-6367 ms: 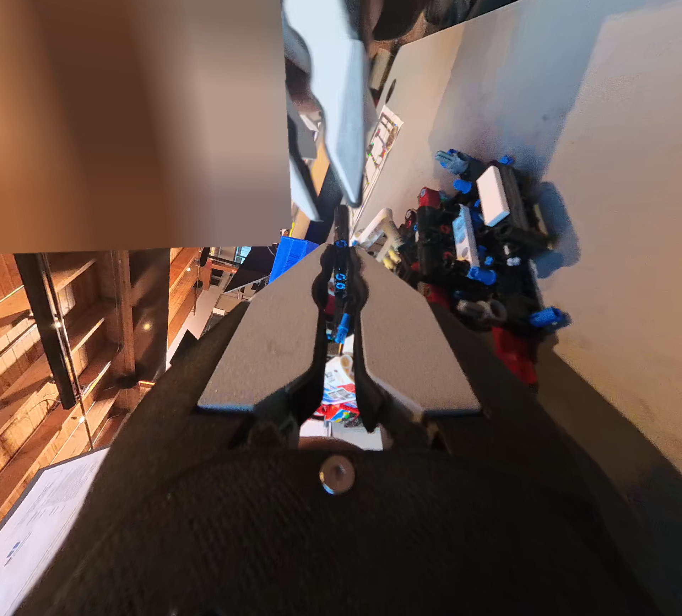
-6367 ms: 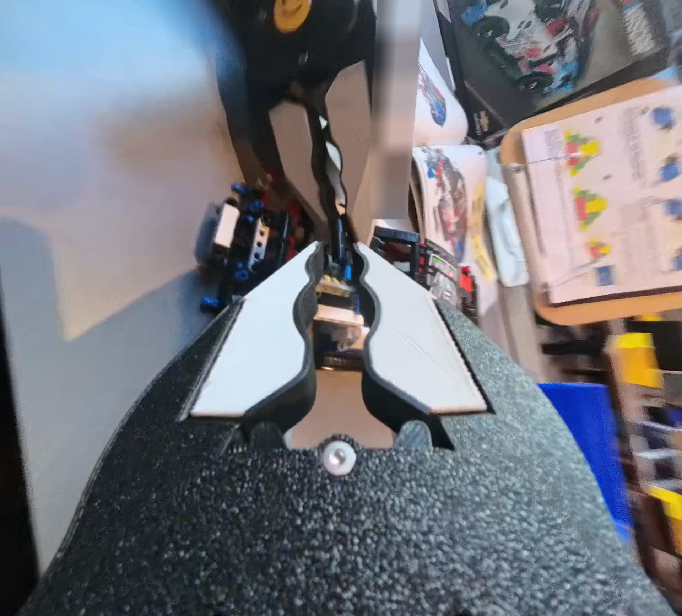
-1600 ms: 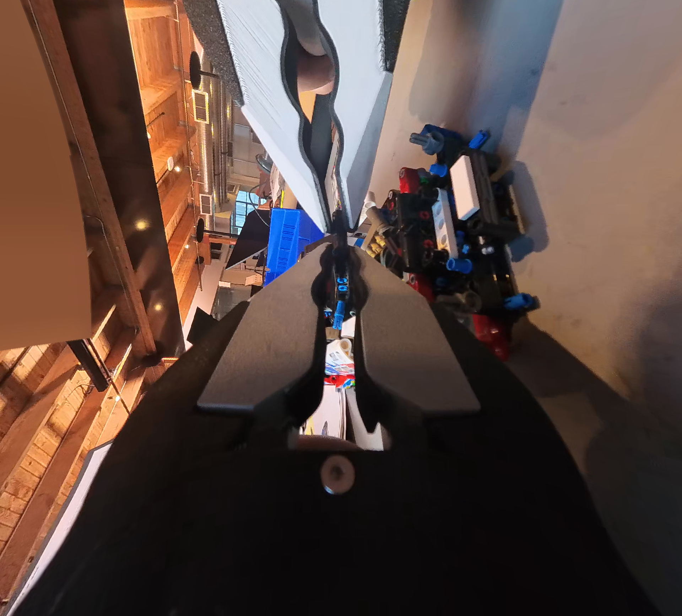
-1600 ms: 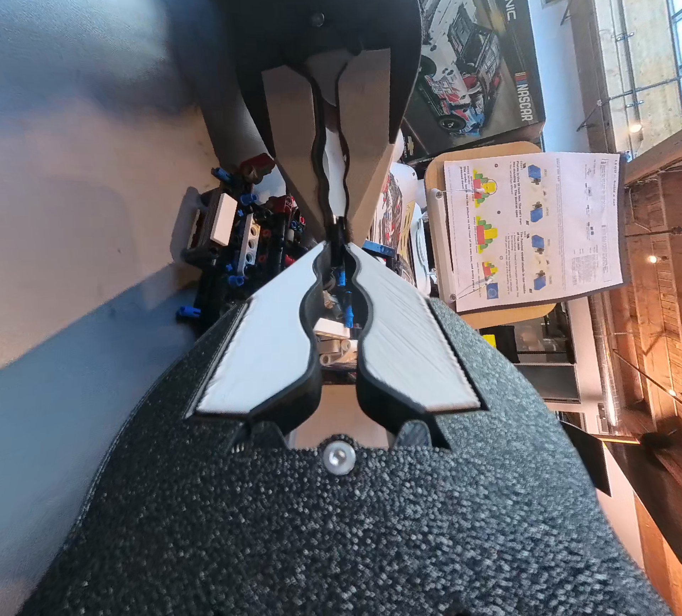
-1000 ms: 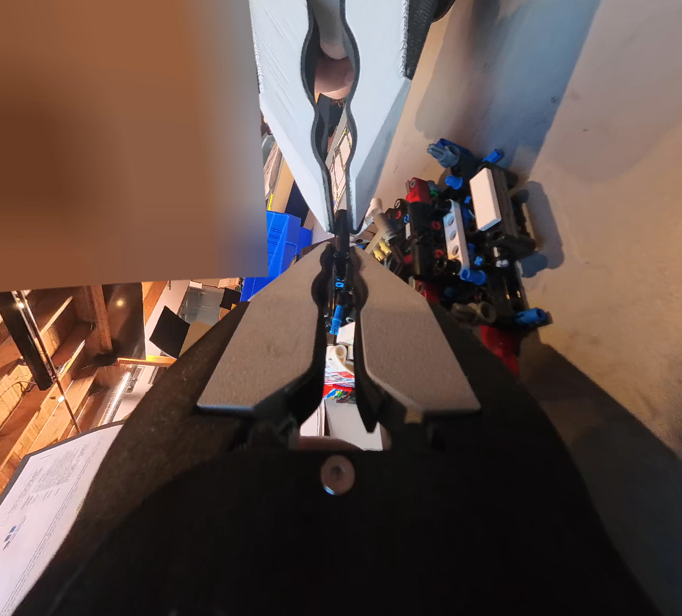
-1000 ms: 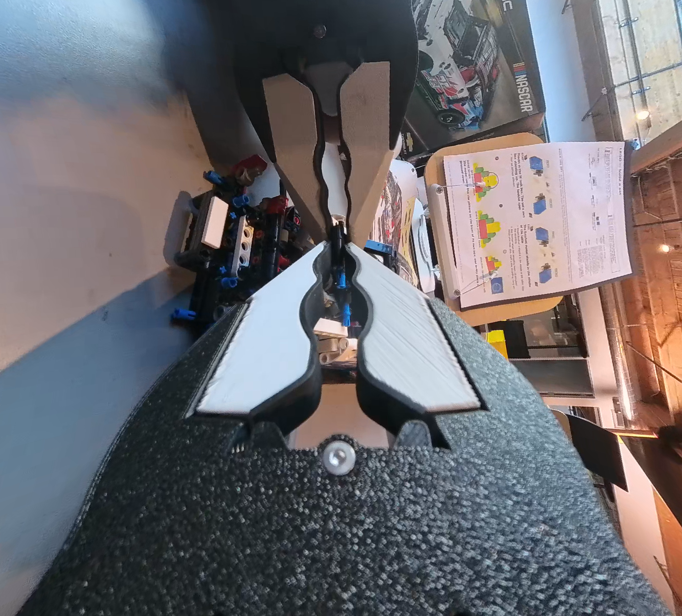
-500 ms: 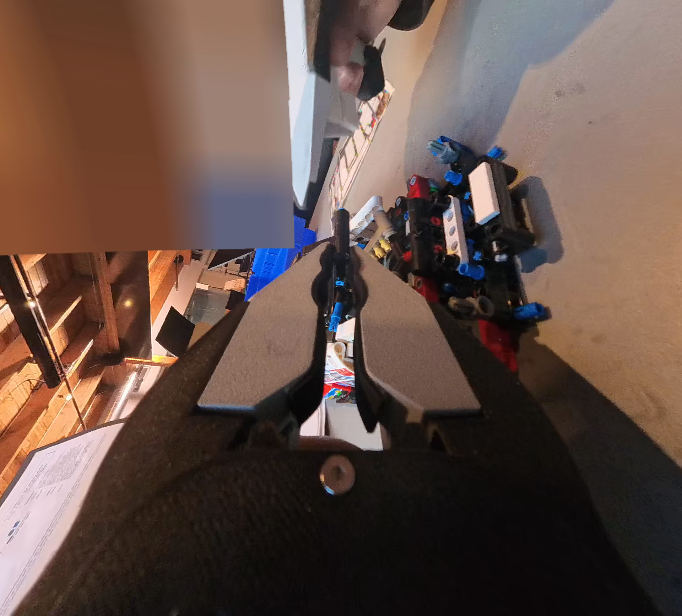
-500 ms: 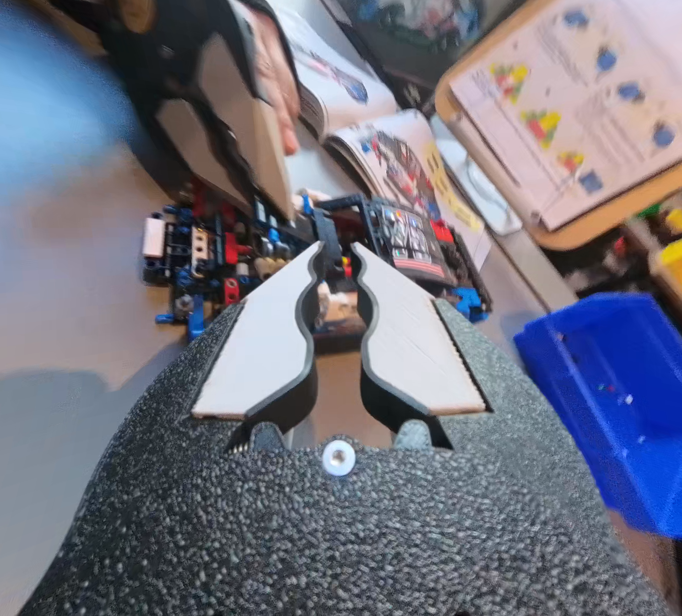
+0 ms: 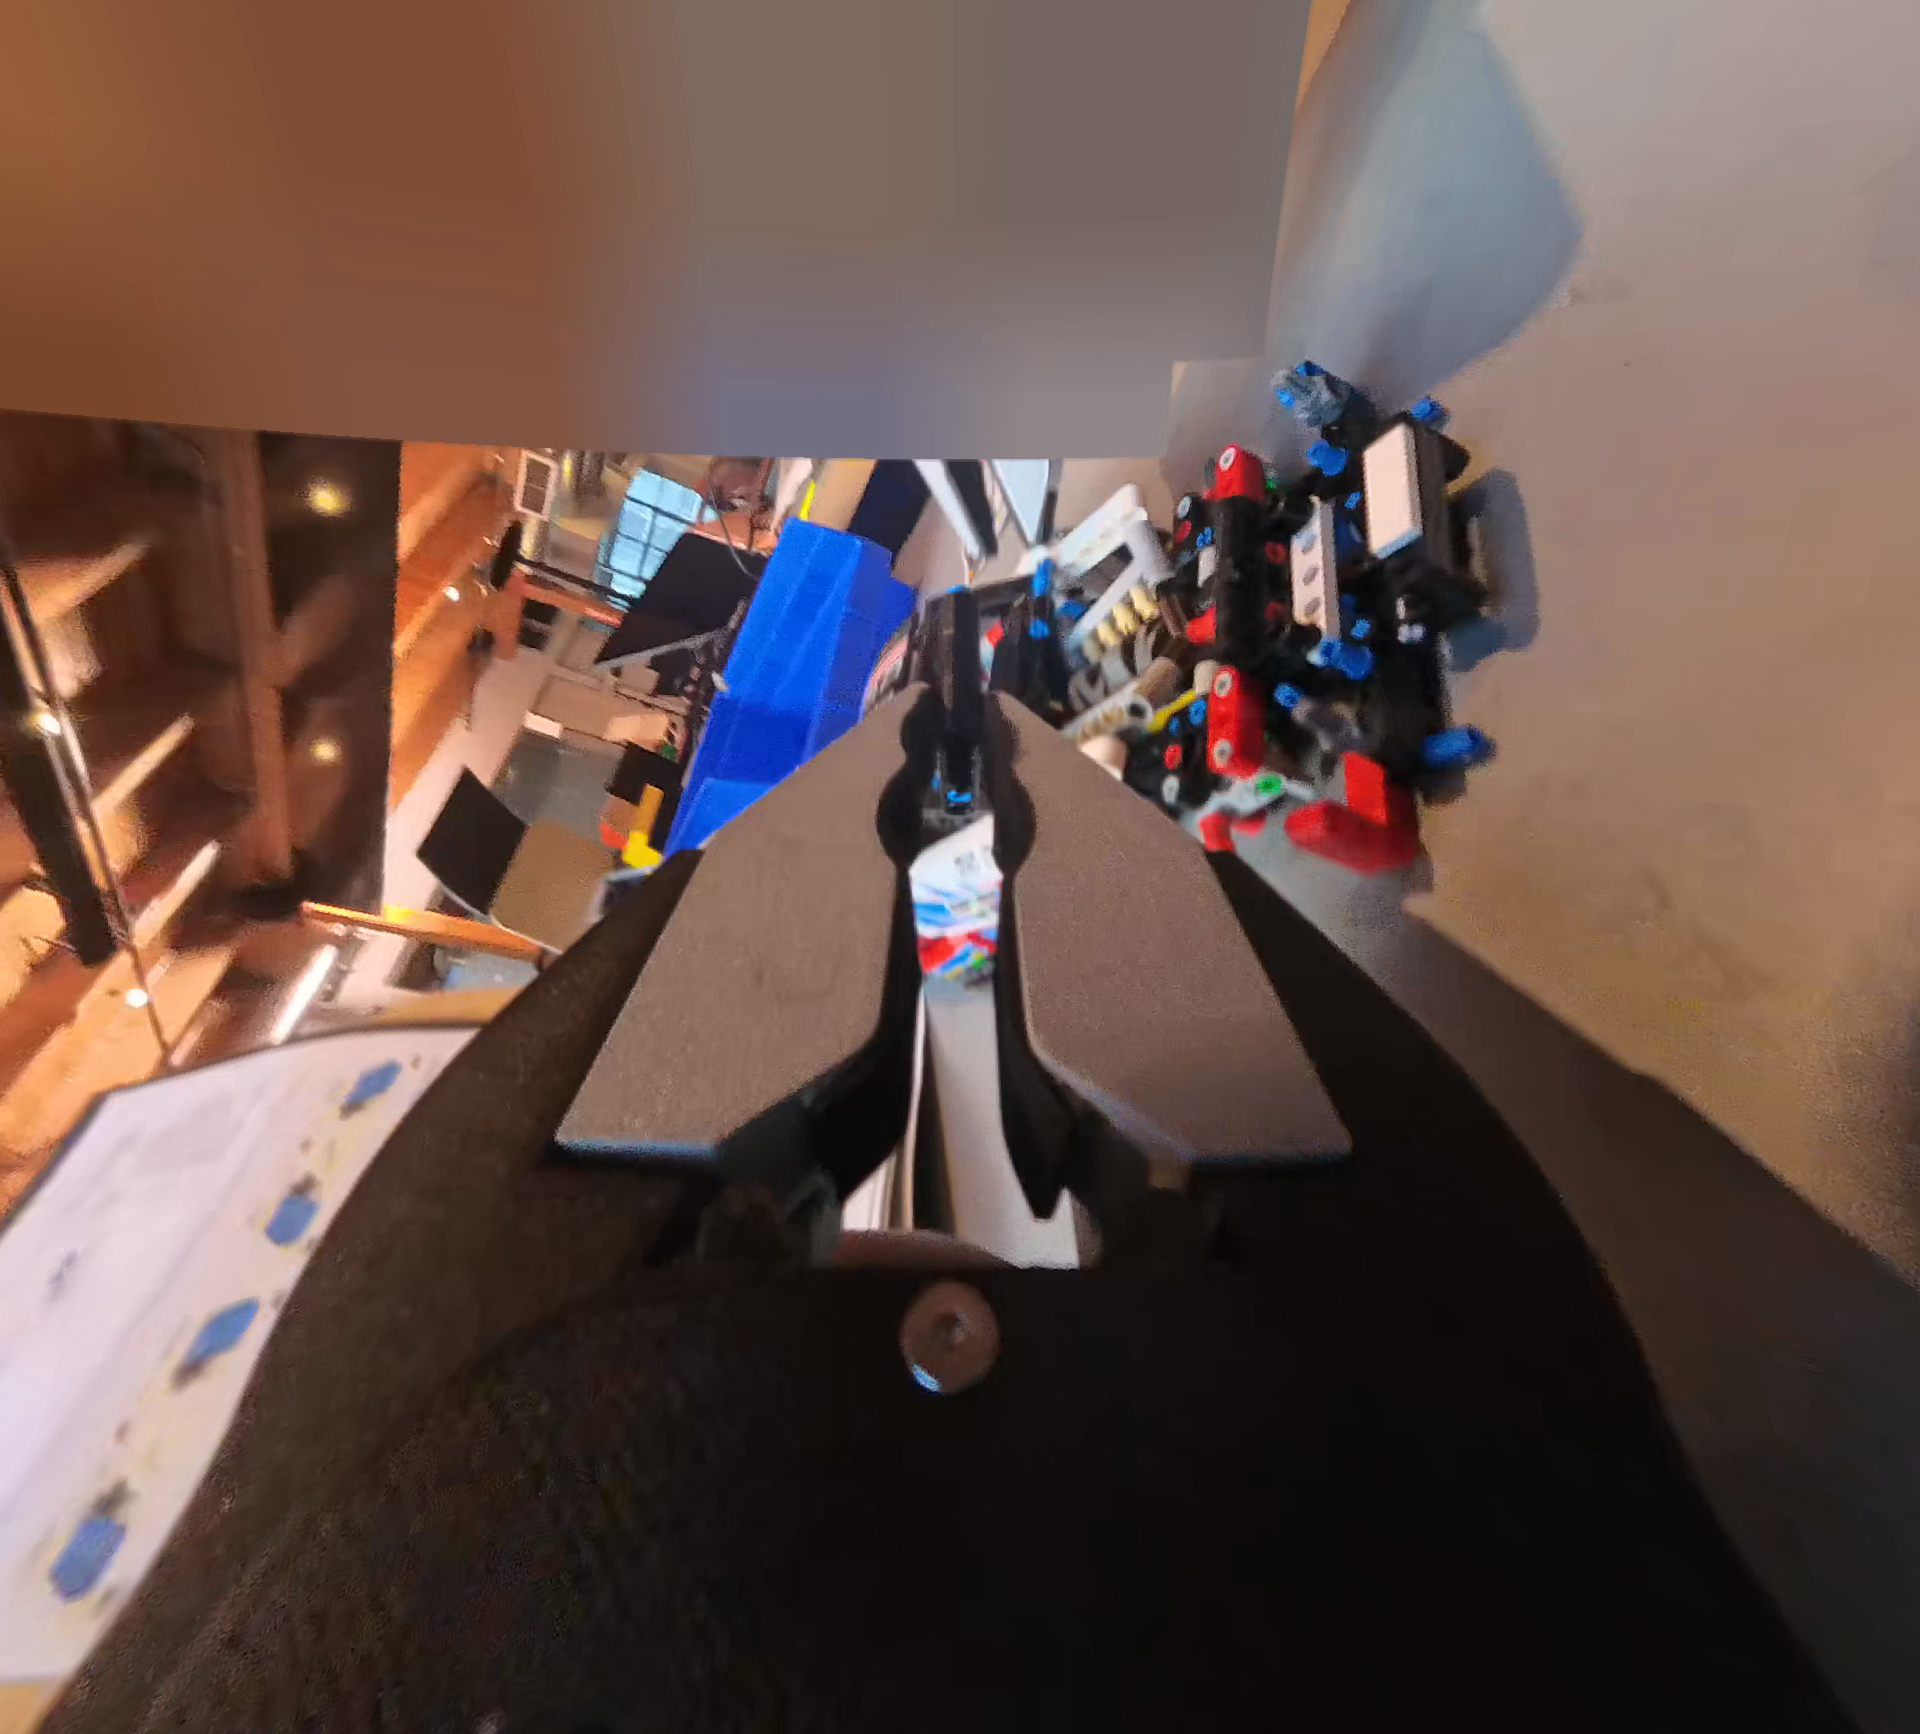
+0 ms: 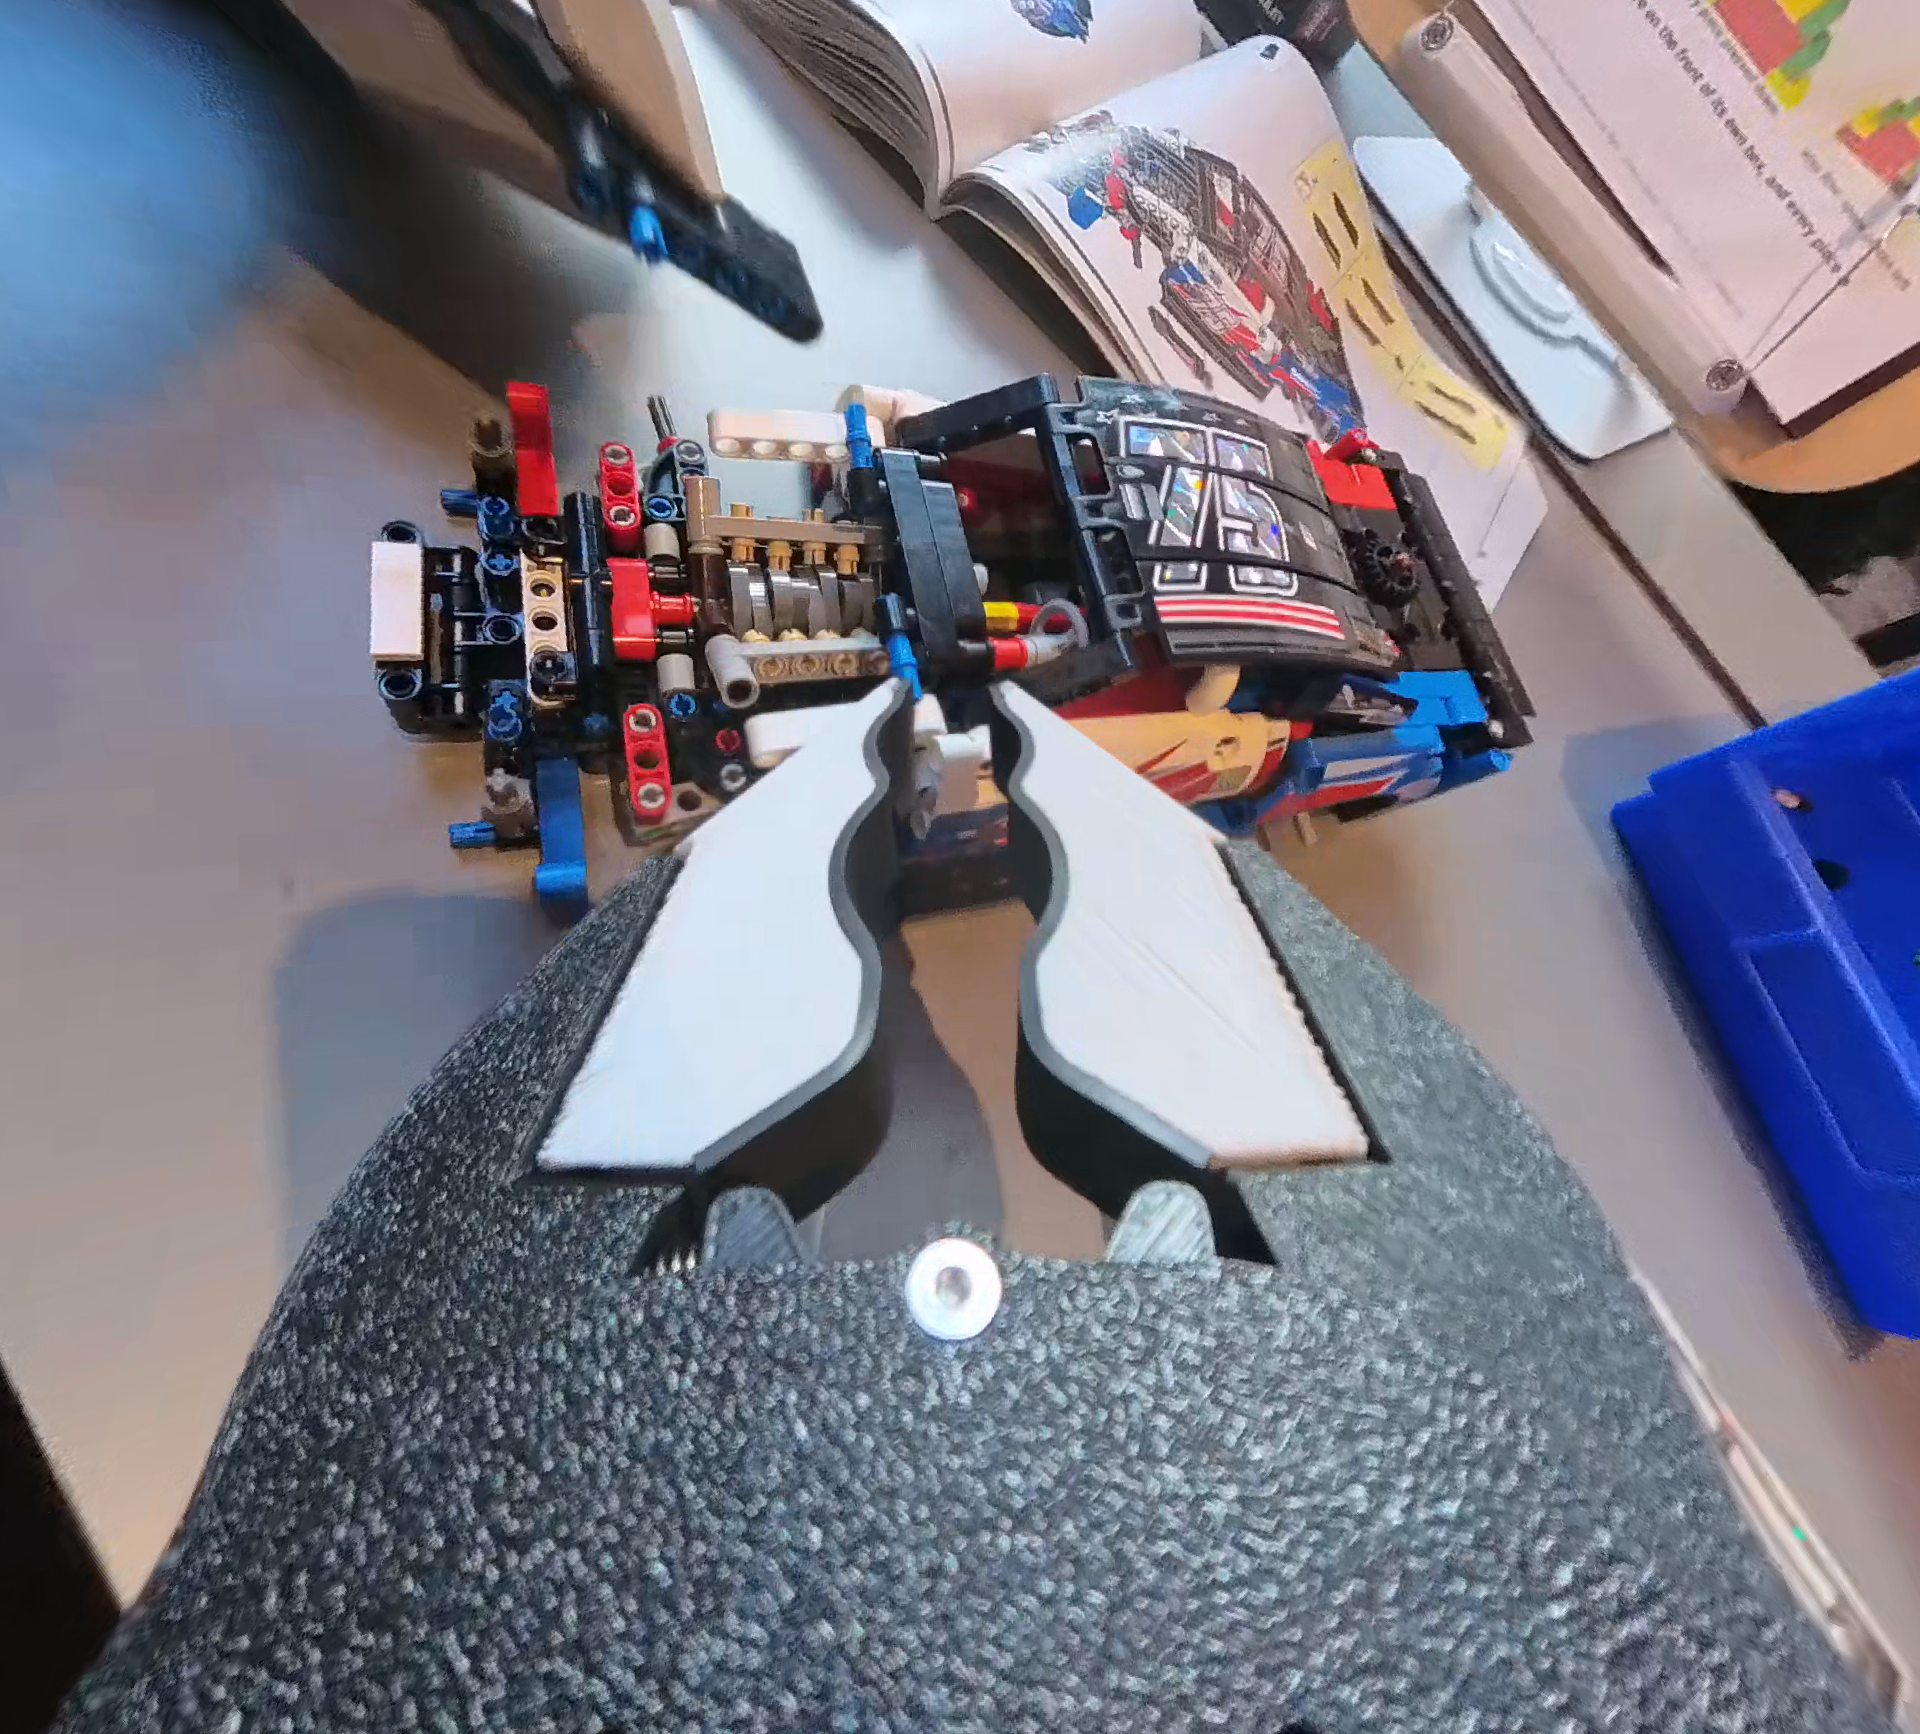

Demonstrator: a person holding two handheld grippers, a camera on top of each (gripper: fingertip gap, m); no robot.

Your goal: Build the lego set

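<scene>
The half-built lego car (image 10: 935,583), black, red and blue with a stickered roof panel, lies on the grey table (image 10: 208,853). It also shows in the left wrist view (image 9: 1340,635) to the right of my left gripper. My left gripper (image 9: 954,708) is shut on a black beam with blue pins (image 9: 956,656), held in the air. In the right wrist view that beam (image 10: 727,250) sticks out of the left gripper's pale fingers (image 10: 613,1) above the car's front. My right gripper (image 10: 945,708) is open and empty, with its tips just in front of the car's near side.
An open instruction book (image 10: 1039,74) lies behind the car. A blue bin (image 10: 1787,905) stands at the right and also shows in the left wrist view (image 9: 800,645). A wooden board with a printed sheet (image 10: 1714,22) is at the far right. One gripper's finger ends stand about 9 centimetres off the other's.
My right gripper has let go of the black beam, opened and swung away to face the car on the table. My left gripper still holds the beam and has turned a little.
</scene>
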